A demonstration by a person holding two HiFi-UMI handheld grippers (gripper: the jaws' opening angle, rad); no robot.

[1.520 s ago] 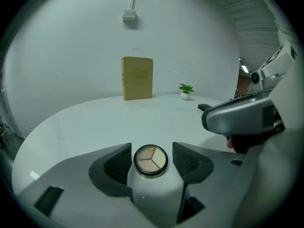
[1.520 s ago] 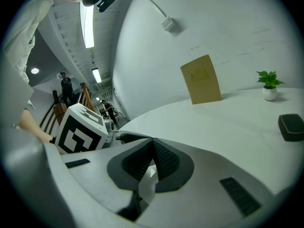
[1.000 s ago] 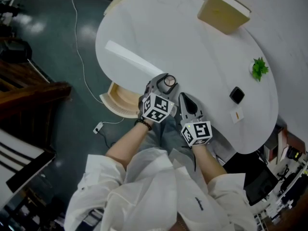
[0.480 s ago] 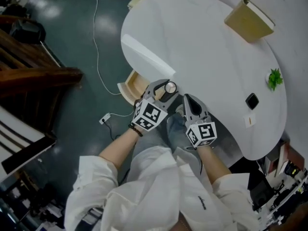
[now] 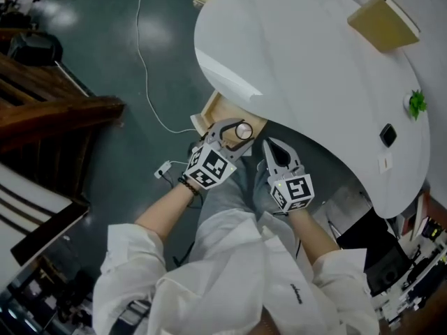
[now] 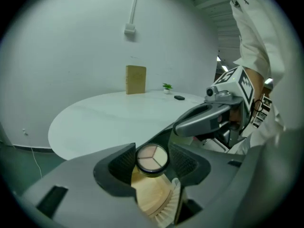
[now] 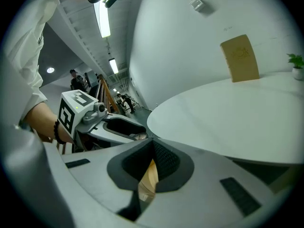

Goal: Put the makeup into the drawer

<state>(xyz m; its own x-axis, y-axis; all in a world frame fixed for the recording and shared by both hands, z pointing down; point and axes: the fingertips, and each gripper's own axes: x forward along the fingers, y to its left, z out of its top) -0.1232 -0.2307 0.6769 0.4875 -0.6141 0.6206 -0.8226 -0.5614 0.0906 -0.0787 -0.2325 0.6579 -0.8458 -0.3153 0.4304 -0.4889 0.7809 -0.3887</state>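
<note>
A round makeup compact (image 5: 243, 130) with pale powder sections sits between the jaws of my left gripper (image 5: 234, 132), which is shut on it. In the left gripper view the compact (image 6: 152, 158) hangs just above the open wooden drawer (image 6: 147, 194). This drawer (image 5: 222, 114) sticks out from under the white oval table (image 5: 314, 68) at its near edge. To the right my right gripper (image 5: 274, 147) is shut with nothing in it. In the right gripper view its jaws (image 7: 151, 163) meet at the tips over the drawer's light wood, and the left gripper (image 7: 118, 127) is at the left.
On the table stand a tan box (image 5: 384, 21), a small green plant (image 5: 418, 103), a black object (image 5: 387, 135) and a white card (image 5: 383, 163). A white cable (image 5: 150, 82) with a plug (image 5: 165, 169) lies on the dark floor. Dark wooden furniture (image 5: 56, 110) is at the left.
Both grippers have come off the tabletop toward its near edge and now hover over the open drawer. The compact stays in the left gripper. More of the drawer shows.
</note>
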